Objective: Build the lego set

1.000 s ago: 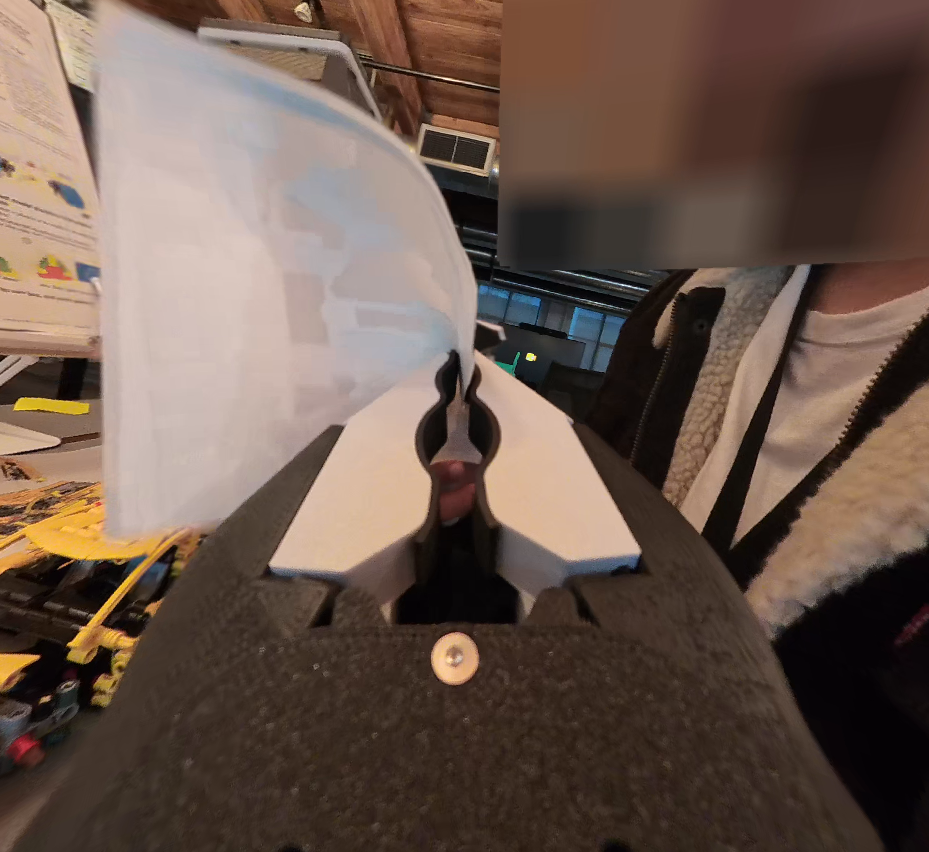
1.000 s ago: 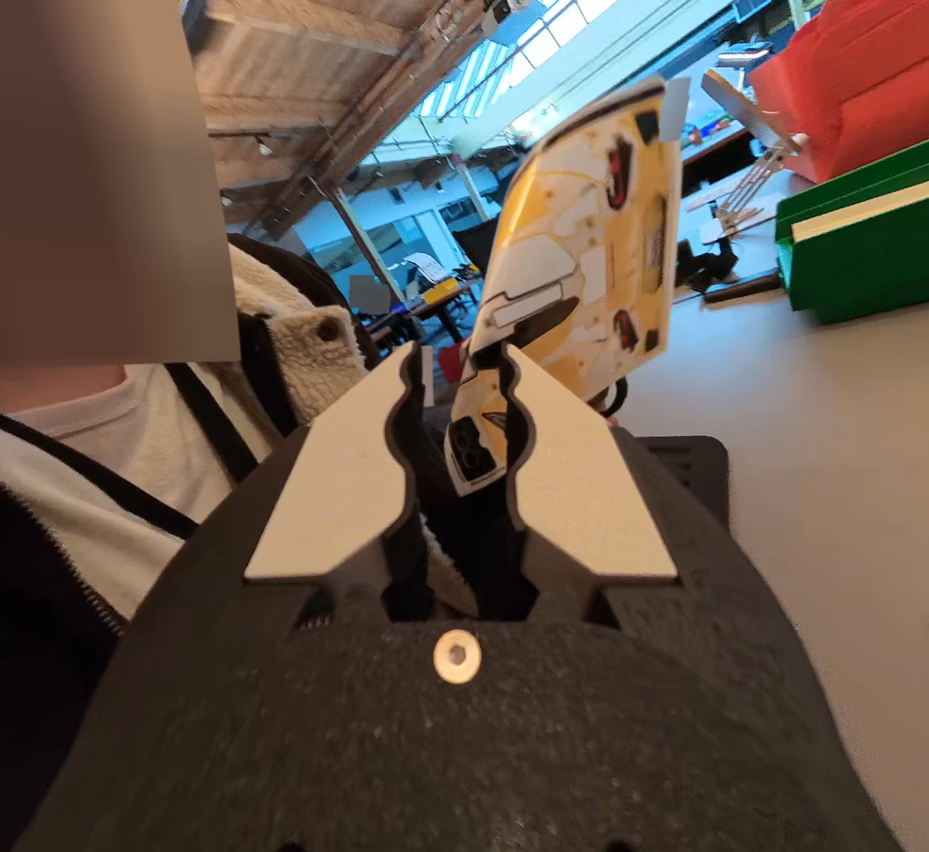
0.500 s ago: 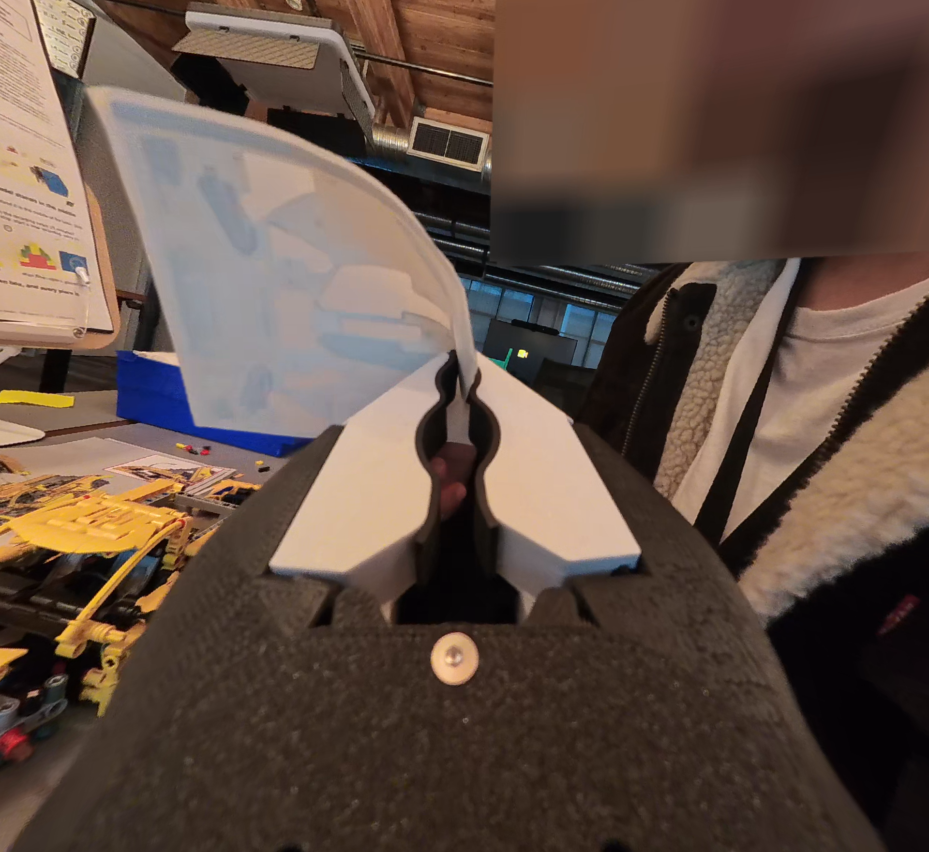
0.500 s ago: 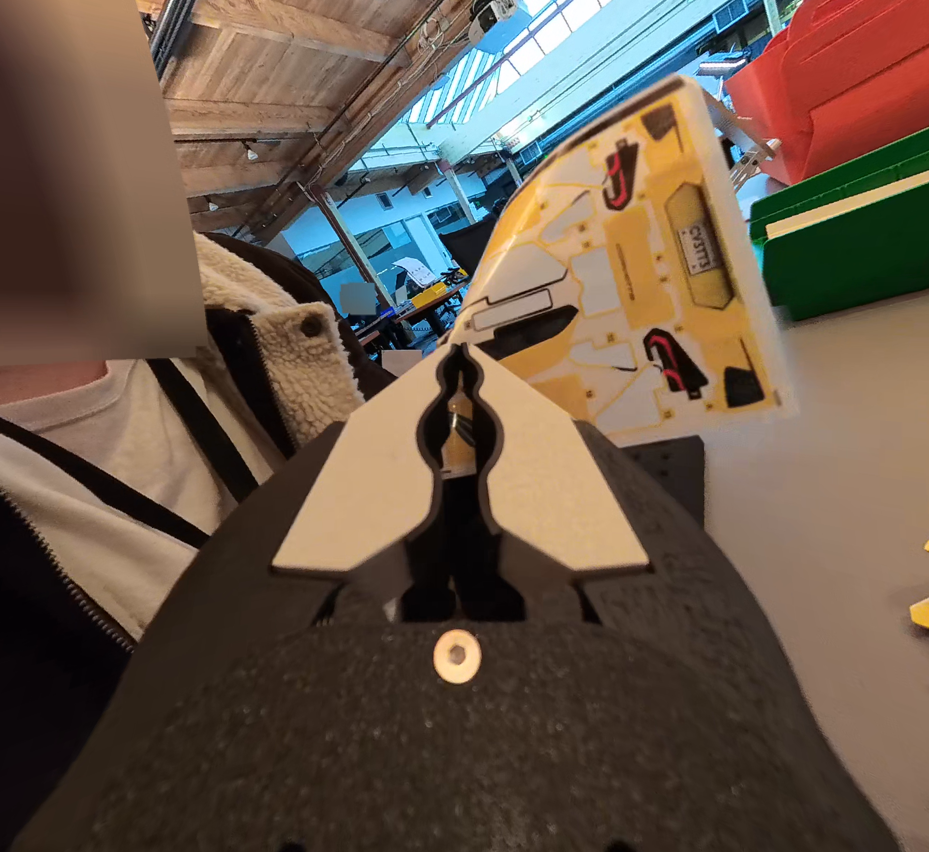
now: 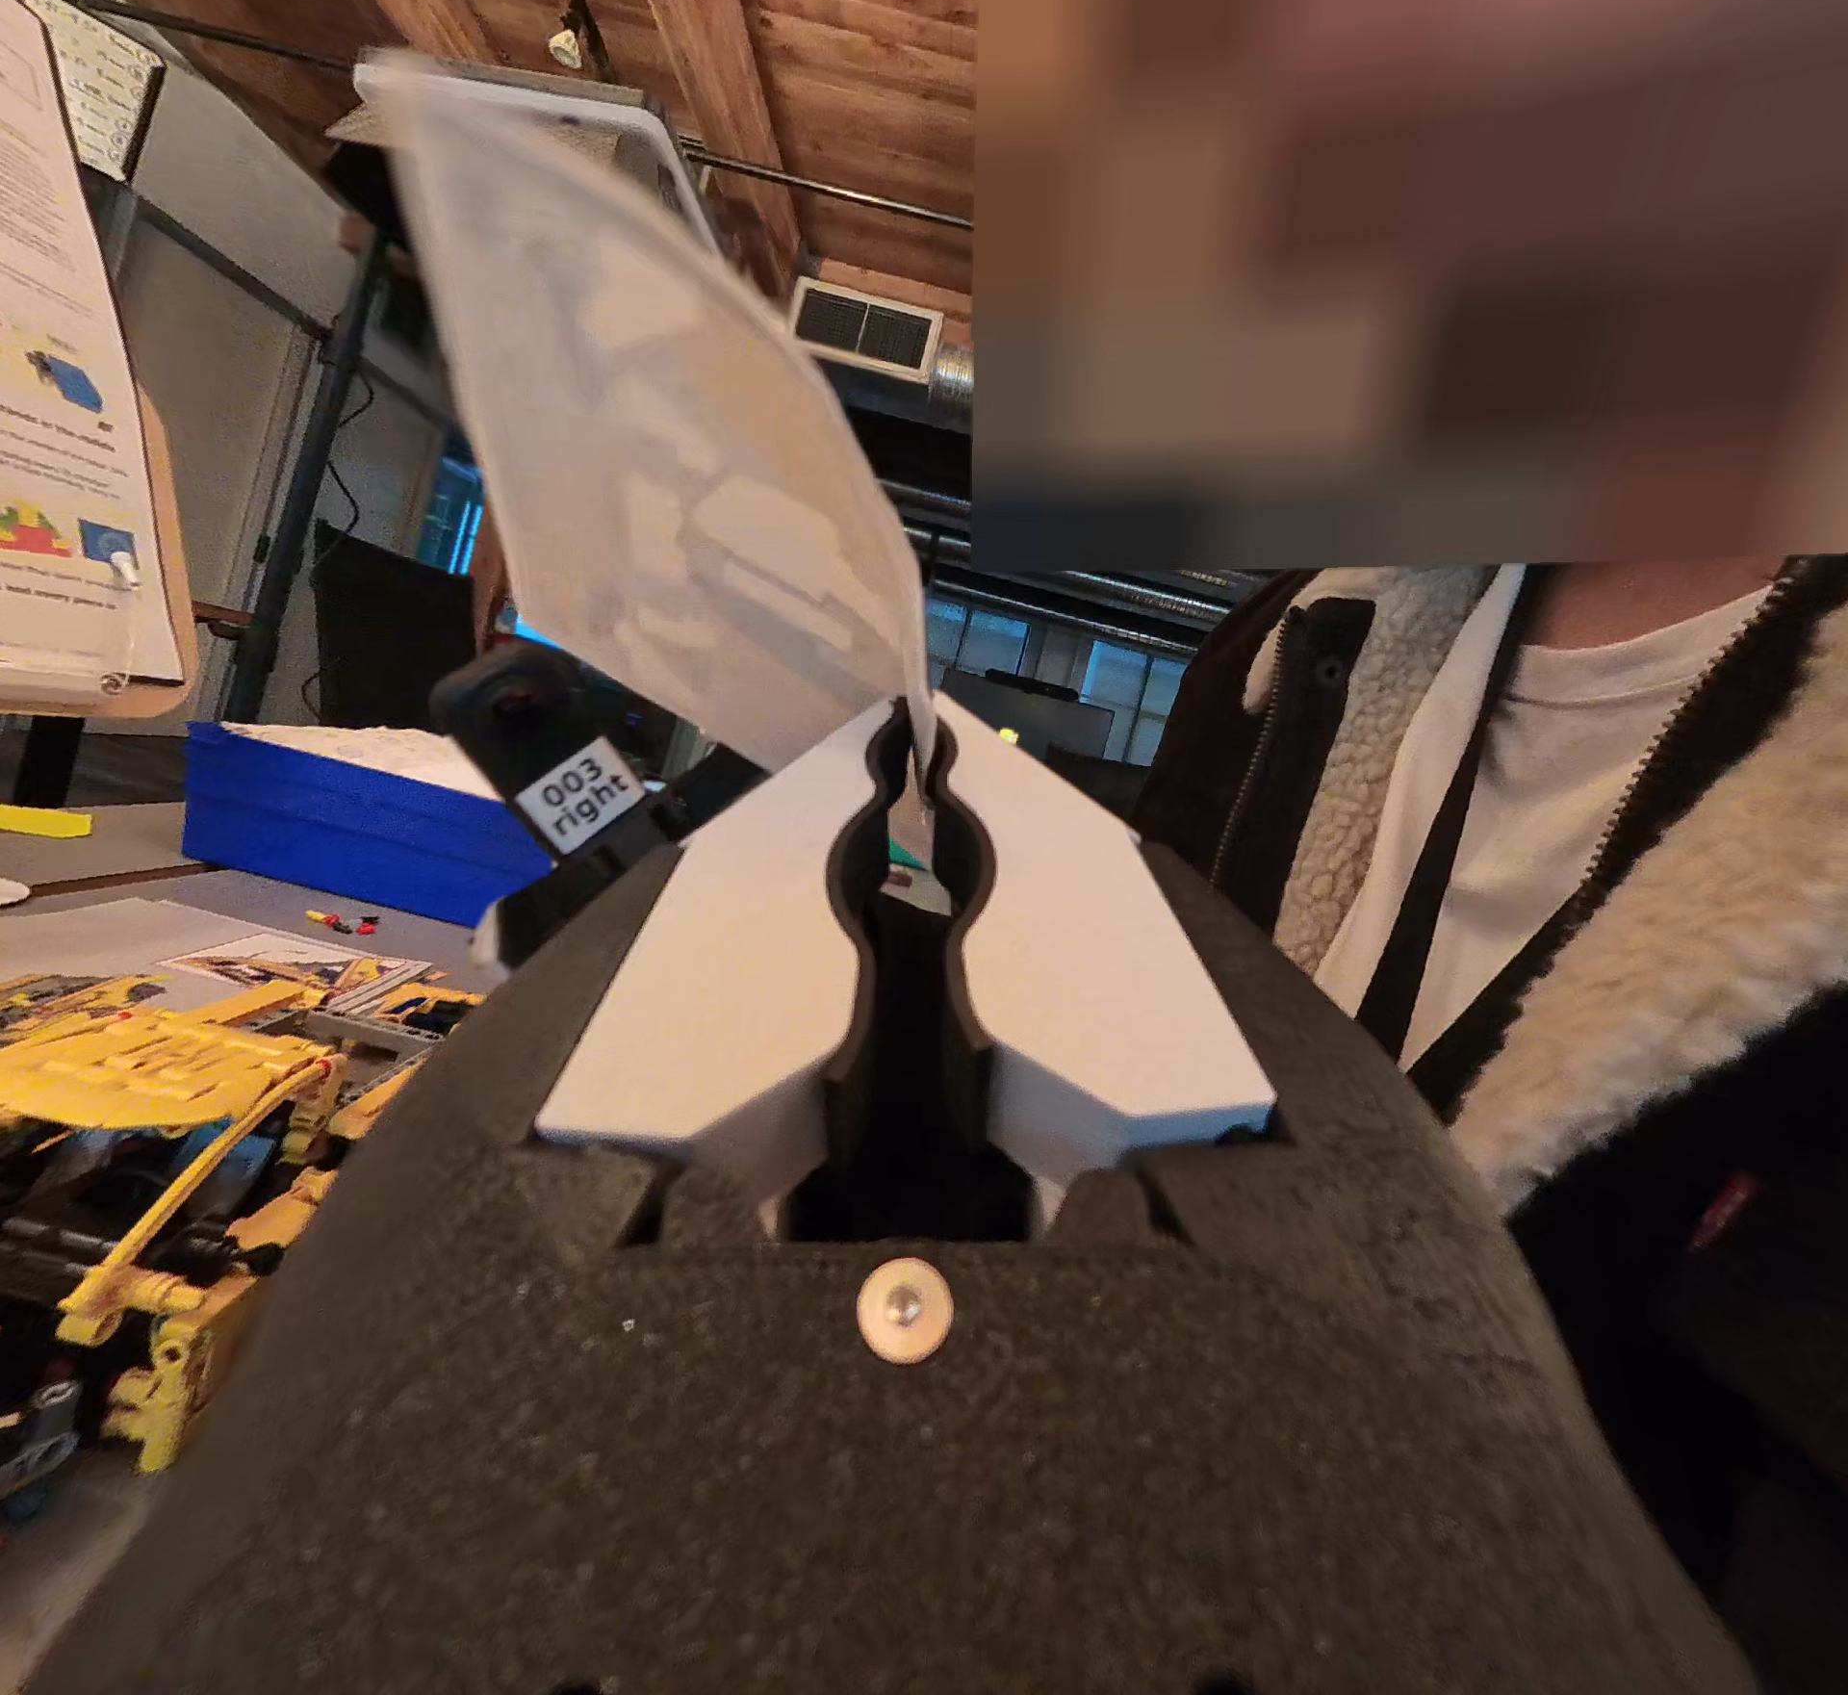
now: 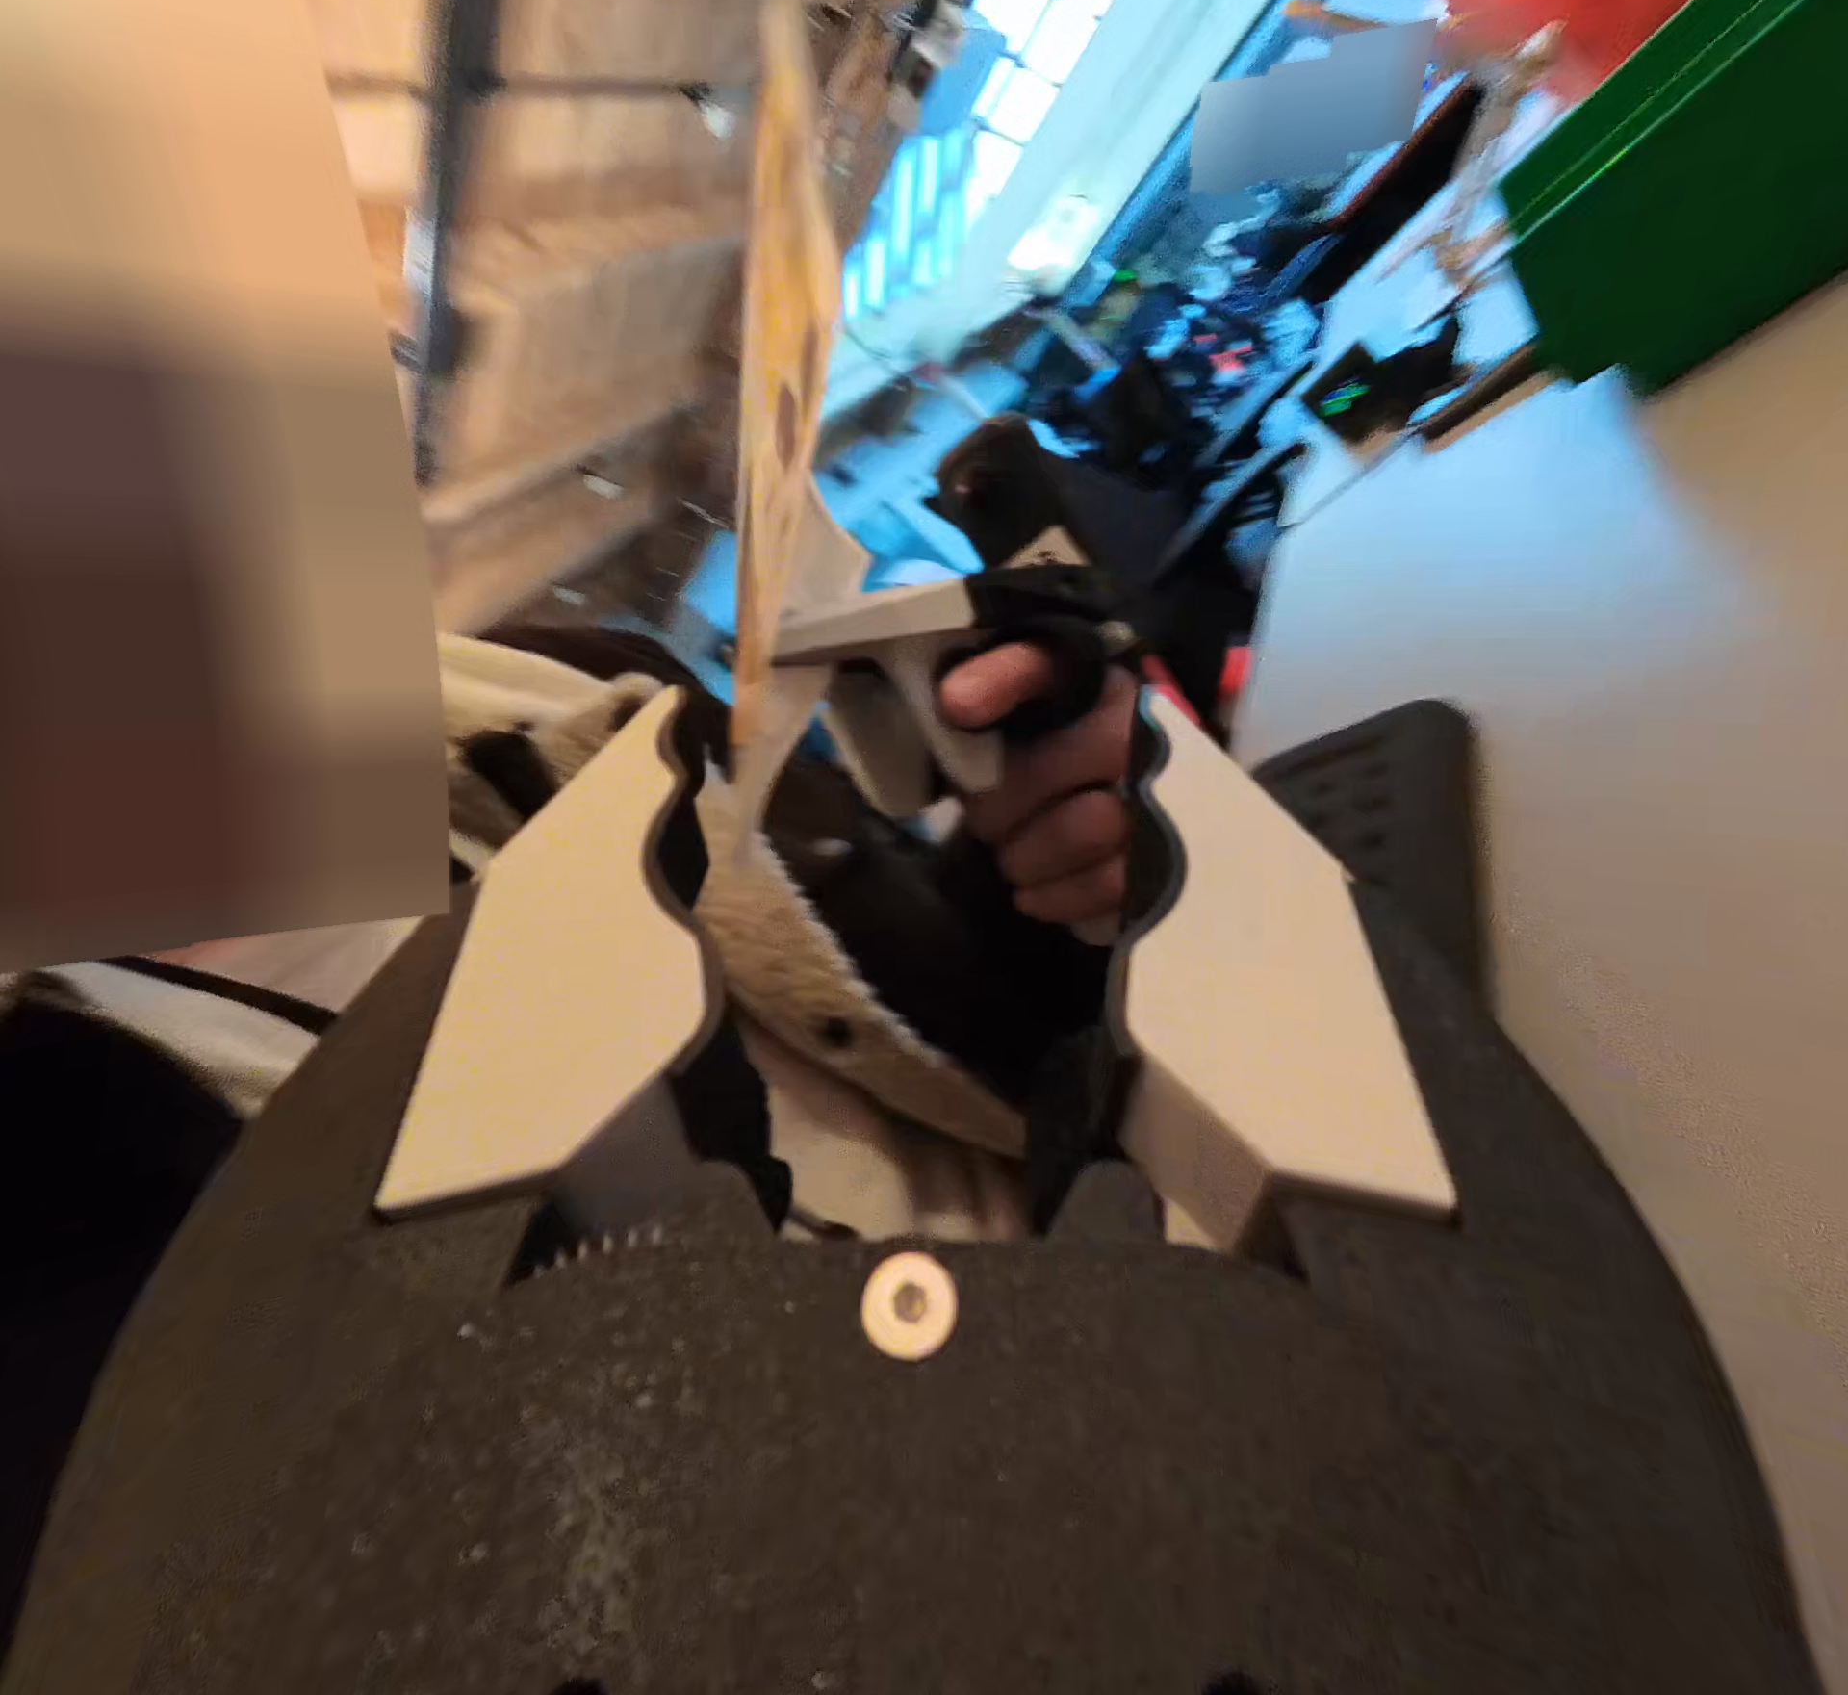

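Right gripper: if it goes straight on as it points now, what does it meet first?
Probably the sticker sheet edge and left gripper pinching it, just ahead of the right gripper, whose jaws stand open. Blur leaves depth unsure.

A blue bin (image 5: 340,822) sits on the grey table (image 5: 100,857); a green box (image 6: 1700,217) stands elsewhere.

left tongs (image 5: 915,747) clamped tight, right tongs (image 6: 905,747) spread wide.

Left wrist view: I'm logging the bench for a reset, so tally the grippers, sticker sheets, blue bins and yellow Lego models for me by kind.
Grippers: 2, the left gripper and the right gripper
sticker sheet: 1, pinched in the left gripper
blue bin: 1
yellow Lego model: 1
Total: 5
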